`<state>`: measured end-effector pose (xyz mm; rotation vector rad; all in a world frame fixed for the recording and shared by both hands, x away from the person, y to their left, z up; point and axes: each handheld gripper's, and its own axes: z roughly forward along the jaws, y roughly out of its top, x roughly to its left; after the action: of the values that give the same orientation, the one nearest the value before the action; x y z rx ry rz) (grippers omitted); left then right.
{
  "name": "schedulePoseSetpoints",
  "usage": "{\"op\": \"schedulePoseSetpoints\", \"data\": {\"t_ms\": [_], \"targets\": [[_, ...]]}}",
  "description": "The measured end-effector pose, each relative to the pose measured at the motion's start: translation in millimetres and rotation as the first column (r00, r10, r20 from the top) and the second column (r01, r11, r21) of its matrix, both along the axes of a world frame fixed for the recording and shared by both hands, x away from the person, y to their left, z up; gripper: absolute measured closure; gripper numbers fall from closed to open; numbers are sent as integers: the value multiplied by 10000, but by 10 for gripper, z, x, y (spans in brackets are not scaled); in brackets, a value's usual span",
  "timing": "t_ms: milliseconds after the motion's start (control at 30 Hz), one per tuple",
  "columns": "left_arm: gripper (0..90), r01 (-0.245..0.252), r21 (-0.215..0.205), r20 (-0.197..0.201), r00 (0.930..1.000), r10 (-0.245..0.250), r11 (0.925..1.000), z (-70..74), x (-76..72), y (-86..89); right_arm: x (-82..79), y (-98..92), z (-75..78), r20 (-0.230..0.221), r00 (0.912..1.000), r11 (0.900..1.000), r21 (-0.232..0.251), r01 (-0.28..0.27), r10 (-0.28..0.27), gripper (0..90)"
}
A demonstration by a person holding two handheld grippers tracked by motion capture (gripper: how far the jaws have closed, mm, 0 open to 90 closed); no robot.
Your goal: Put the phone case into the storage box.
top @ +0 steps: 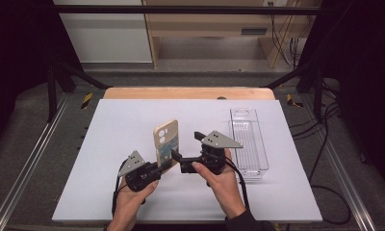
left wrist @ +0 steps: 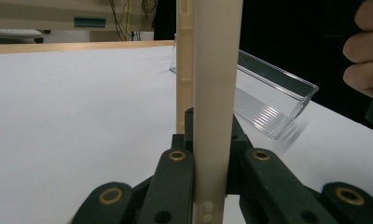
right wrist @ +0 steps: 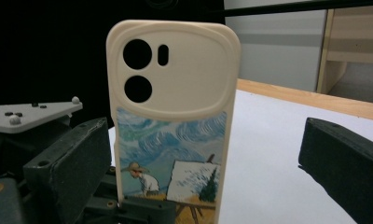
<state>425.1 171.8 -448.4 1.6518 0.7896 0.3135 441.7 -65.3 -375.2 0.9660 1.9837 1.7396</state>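
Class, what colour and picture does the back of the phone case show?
Cream, with a painter-at-easel scene under swirling blue sky; the phone case shows best in the right gripper view.

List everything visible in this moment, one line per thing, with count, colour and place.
Cream phone case with a painted picture on its back: one, cream with blue and white artwork, held upright over the middle of the mat.
Clear ribbed plastic tray: one, transparent, long and narrow, on the mat's right side.
White mat: one, white, covering the tabletop.
Wooden table: one, light wood, edge showing beyond the mat.
Left gripper: one, black with grey plate, fingers shut on the case's lower end.
Right gripper: one, black with grey plate, fingers open either side of the case.
Hands: two, entering from the bottom.
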Motion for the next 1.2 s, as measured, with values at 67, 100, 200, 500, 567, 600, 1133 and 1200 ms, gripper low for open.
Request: {"op": "schedulePoseSetpoints", "data": {"t_ms": [67, 100, 200, 500, 567, 600, 1133, 1200], "targets": [[847, 19, -6, 9, 10000, -19, 10000, 0, -1, -1, 4, 16, 8, 78, 10000, 10000, -25, 26, -25, 27], [847, 26, -15, 4, 10000, -26, 10000, 0, -1, -1, 3, 23, 13, 90, 10000, 10000, -20, 28, -28, 27], [847, 74, -82, -20, 10000, -74, 9999, -4, -5, -5, 0, 33, 19, 168, 9998, 10000, 37, 59, -60, 27], [847, 310, 43, 136, 9994, -311, 9995, 0, -44, -79, 11, 93, 35, 92, 10000, 10000, 71, -5, 4, 23], [847, 350, 27, 155, 9993, -350, 9994, -2, -50, -98, 15, 105, 50, 59, 10000, 9999, 118, 5, -6, 23], [847, 378, 157, 170, 9991, -381, 9992, -4, -52, -100, 18, 108, 57, 82, 10000, 9999, 135, -10, 9, 23], [847, 652, 303, 426, 9969, -664, 9974, -3, -99, -175, 74, 236, 124, -58, 10000, 9994, 357, -4, 6, 22], [847, 662, 321, 446, 9967, -676, 9973, -1, -101, -177, 83, 248, 116, -46, 10000, 9993, 379, 75, -73, 23]]}}
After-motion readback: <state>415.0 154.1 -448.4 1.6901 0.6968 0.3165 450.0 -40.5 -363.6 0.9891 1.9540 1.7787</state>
